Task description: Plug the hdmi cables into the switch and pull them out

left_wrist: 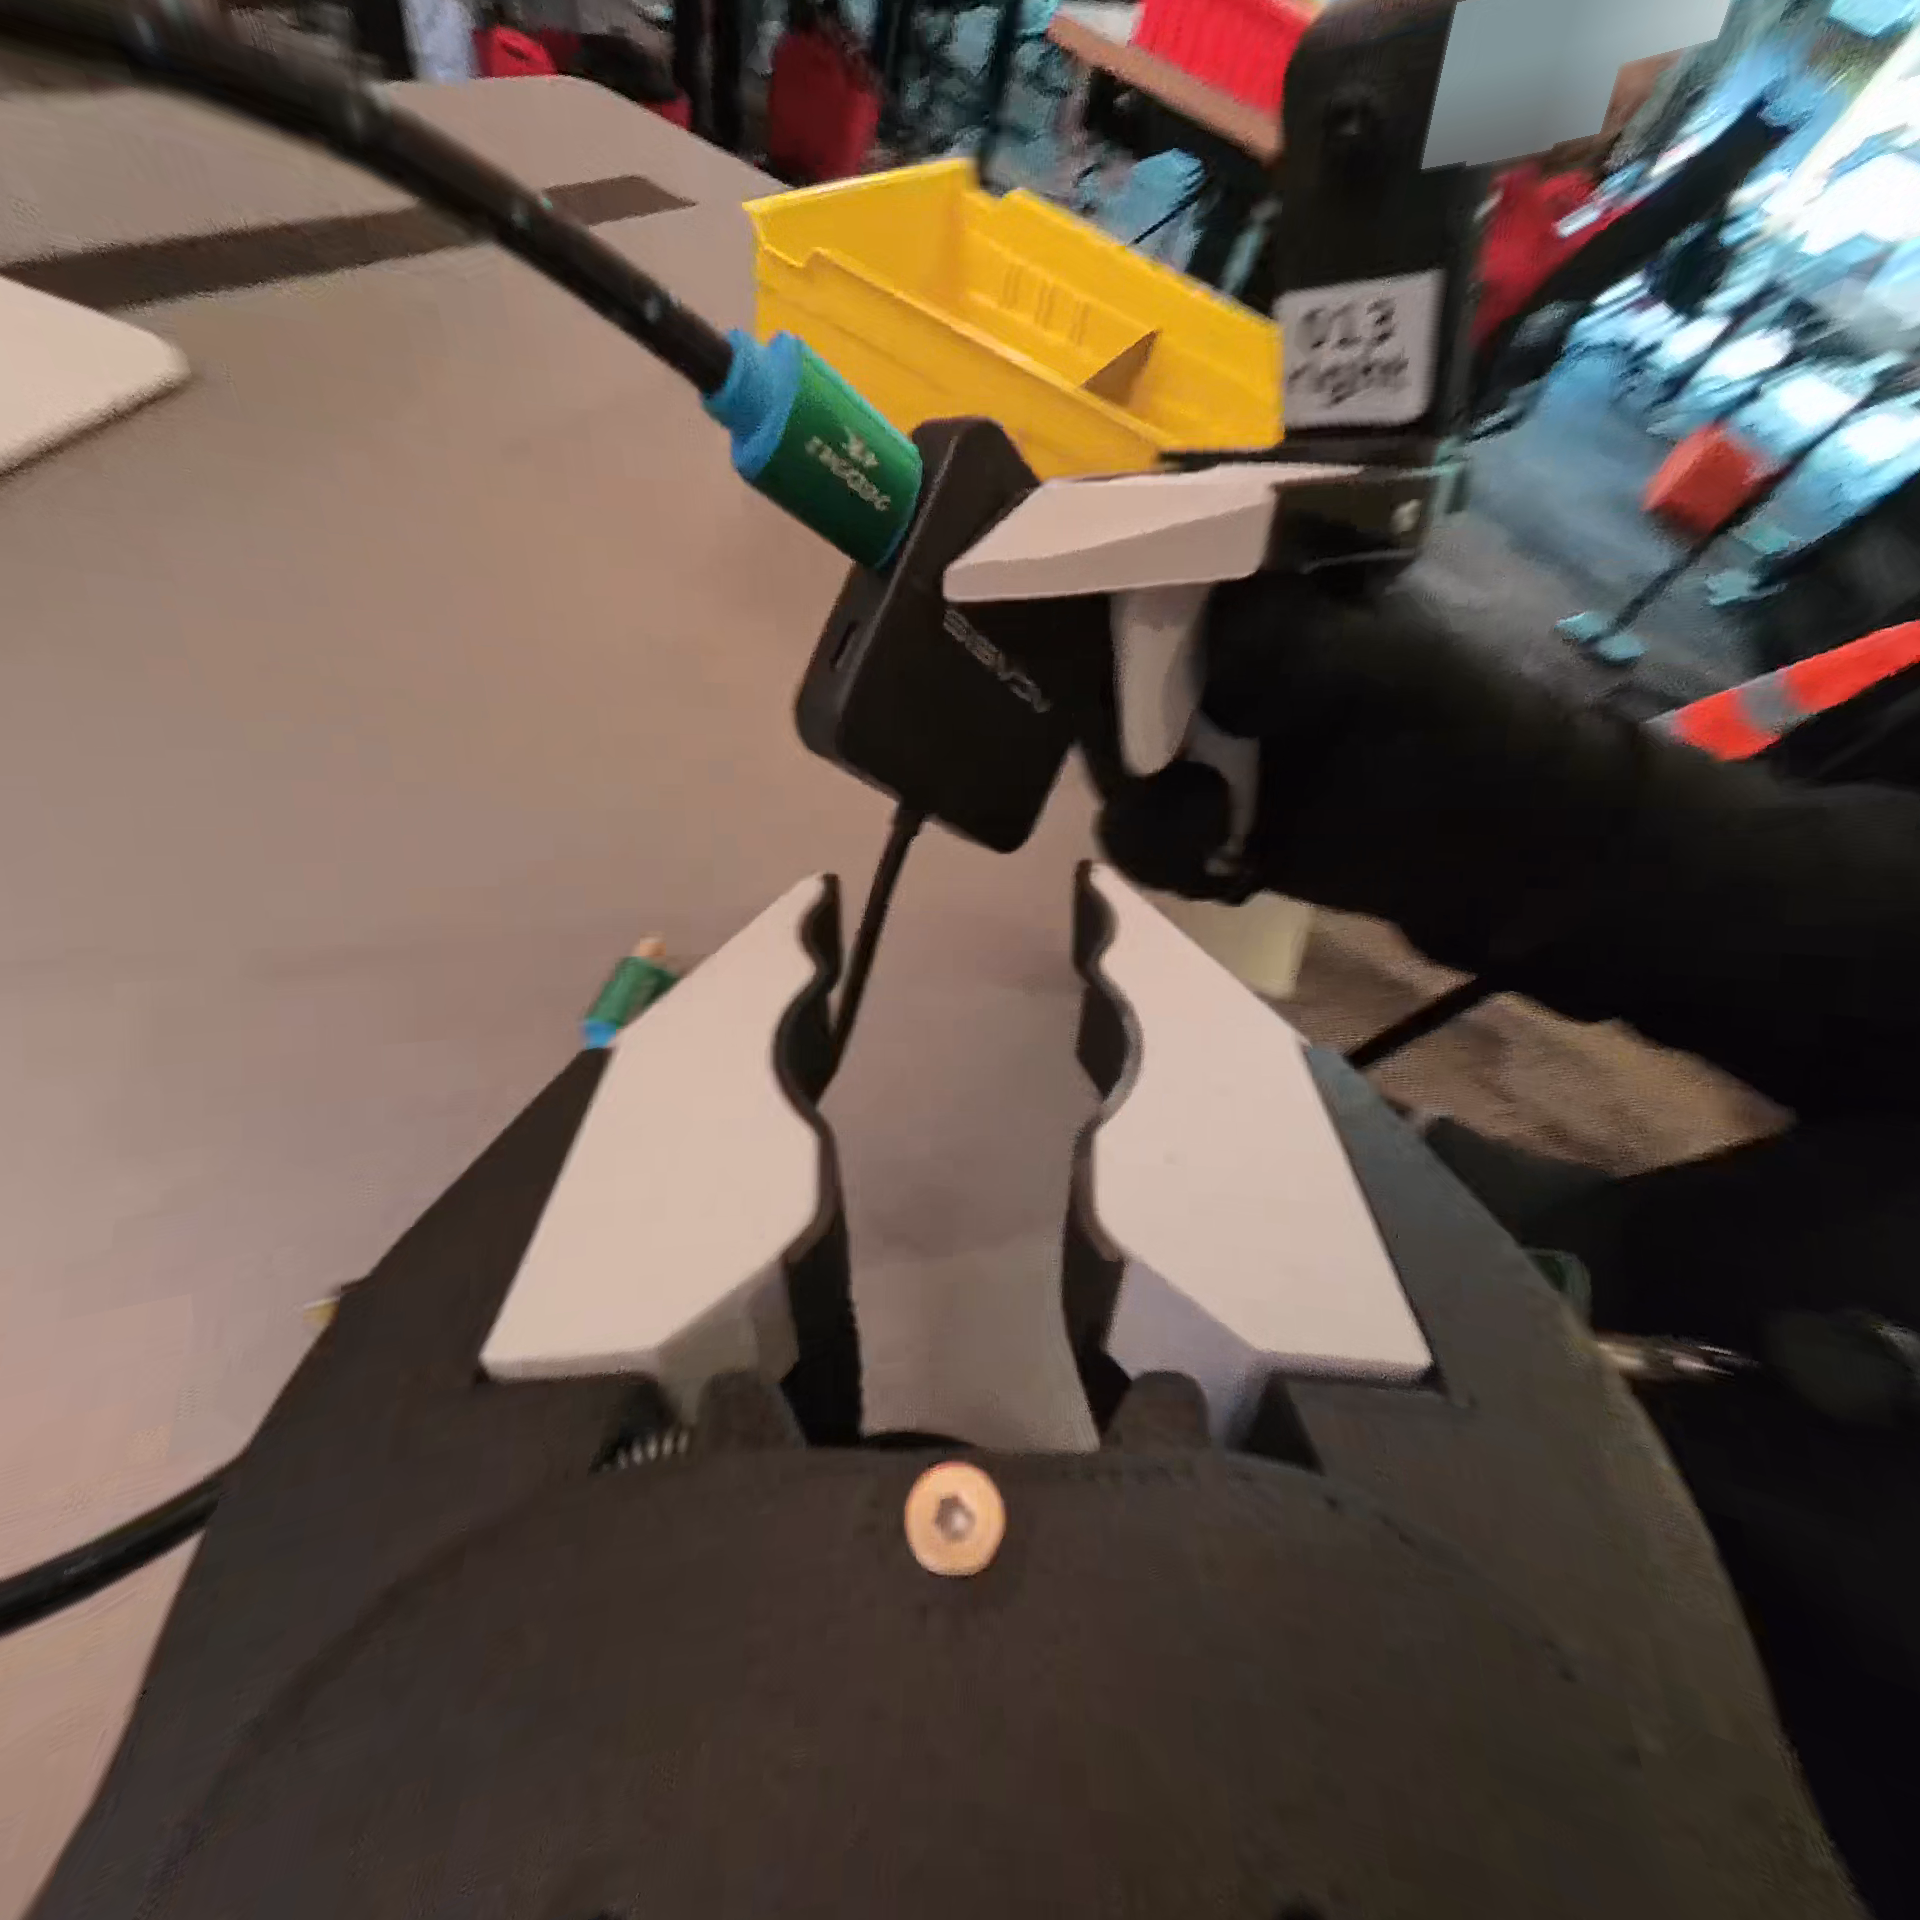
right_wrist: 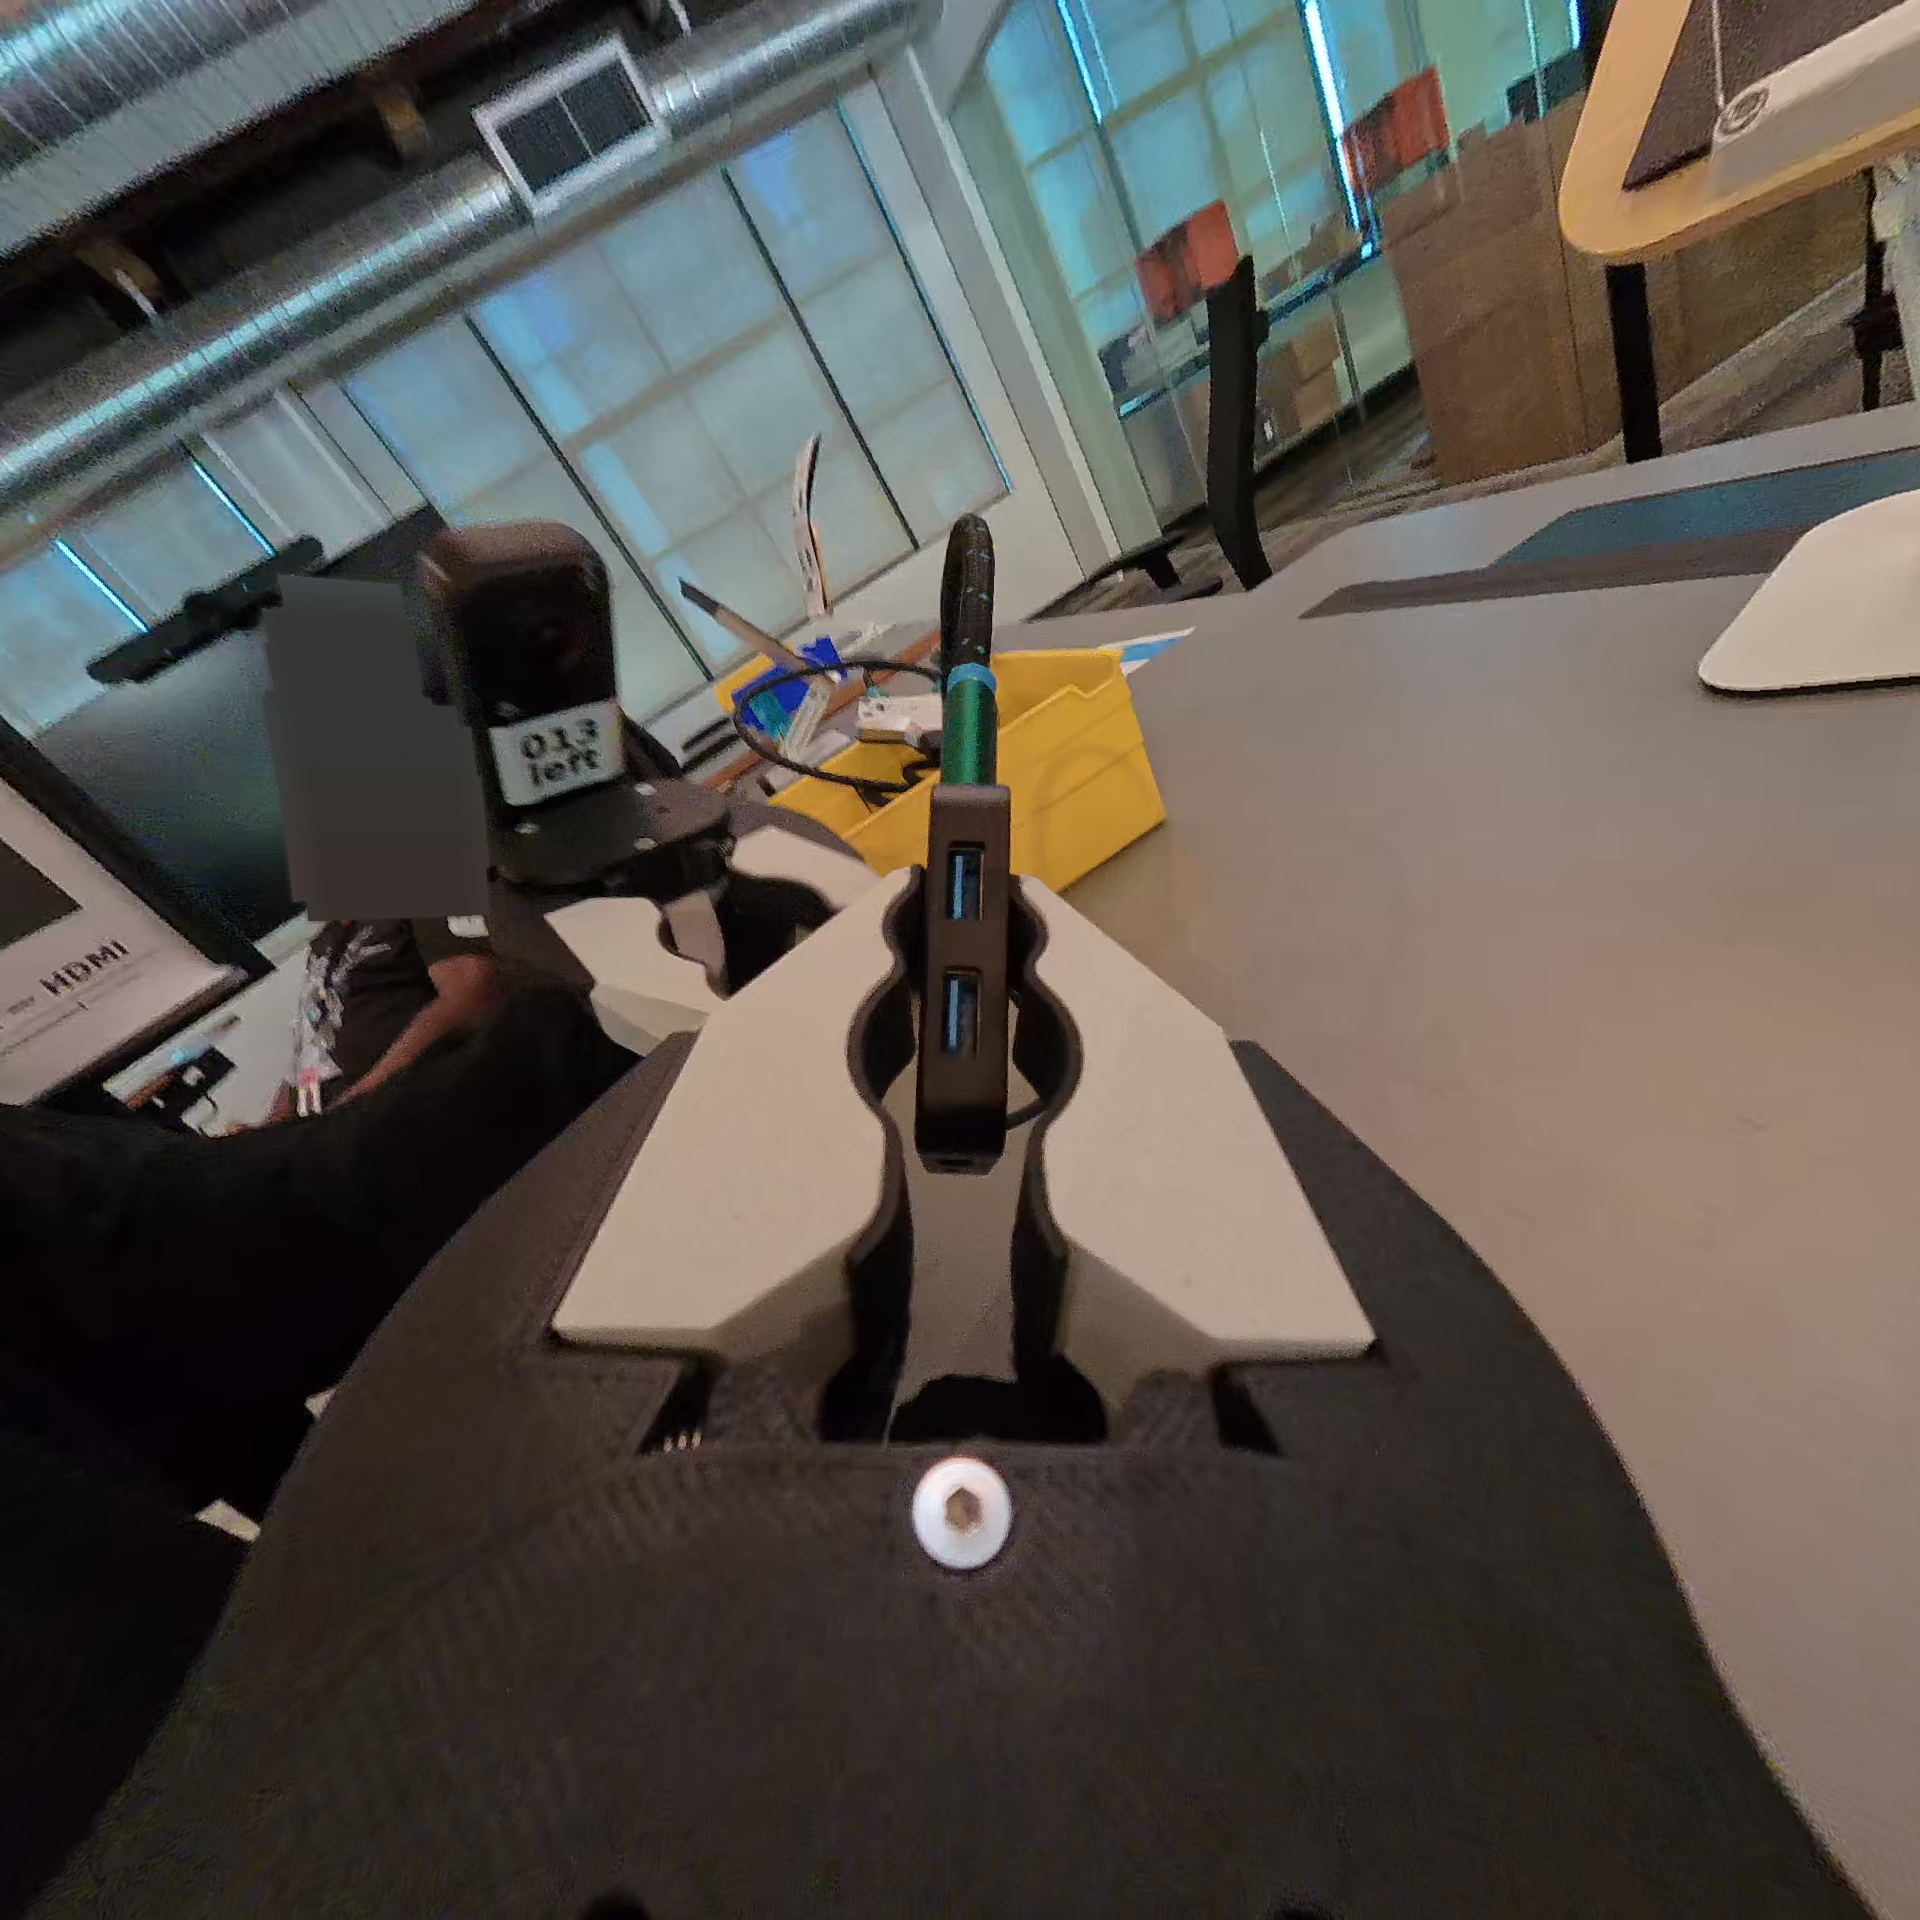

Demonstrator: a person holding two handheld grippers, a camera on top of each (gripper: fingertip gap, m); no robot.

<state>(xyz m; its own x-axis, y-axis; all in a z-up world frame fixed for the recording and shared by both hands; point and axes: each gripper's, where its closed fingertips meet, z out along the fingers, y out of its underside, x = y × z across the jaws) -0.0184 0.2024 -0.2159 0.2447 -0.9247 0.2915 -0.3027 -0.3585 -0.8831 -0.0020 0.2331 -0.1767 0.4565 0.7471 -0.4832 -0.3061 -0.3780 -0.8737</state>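
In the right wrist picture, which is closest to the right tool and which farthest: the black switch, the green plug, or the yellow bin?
1. Black switch: clamped between the right tool's fingers.
2. Green plug: in the switch's far end, just beyond.
3. Yellow bin: behind them on the table, farthest.

Right gripper point(right_wrist: 961, 1029) fingers point(right_wrist: 769, 1122) clamp the switch point(right_wrist: 964, 966).
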